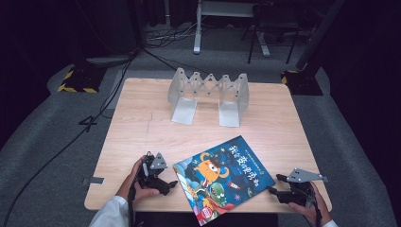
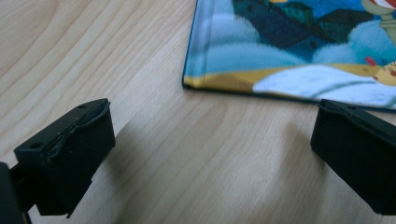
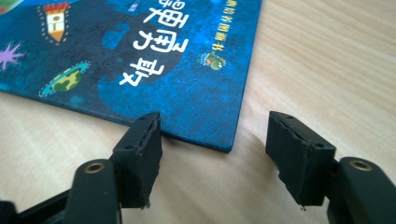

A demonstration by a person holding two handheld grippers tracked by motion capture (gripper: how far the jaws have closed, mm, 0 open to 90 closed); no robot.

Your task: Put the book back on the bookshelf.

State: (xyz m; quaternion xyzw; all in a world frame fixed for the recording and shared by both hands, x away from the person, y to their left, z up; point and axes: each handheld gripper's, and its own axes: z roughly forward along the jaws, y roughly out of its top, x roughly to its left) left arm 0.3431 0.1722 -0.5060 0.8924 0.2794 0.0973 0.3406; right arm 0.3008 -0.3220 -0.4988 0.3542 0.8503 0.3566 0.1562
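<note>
Picture book (image 1: 224,177) flat, dark blue cartoon-monster cover, between two open, empty hand-held grippers

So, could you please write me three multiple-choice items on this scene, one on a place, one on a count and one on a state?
1. Where does the picture book lie on the table?
A. at the near edge, between the two tools
B. inside the grey rack
C. at the far left corner

2. How many flat foot plates does the grey expanding bookend rack rest on?
A. one
B. two
C. four

3. How does the right tool stand?
A. shut on the book
B. open, with the book's corner between its jaws
C. shut on nothing

Answers: 1 A, the left tool flanks it opposite the right one; 2 B, two plates show; 3 B, gaps show beside both jaws.
</note>
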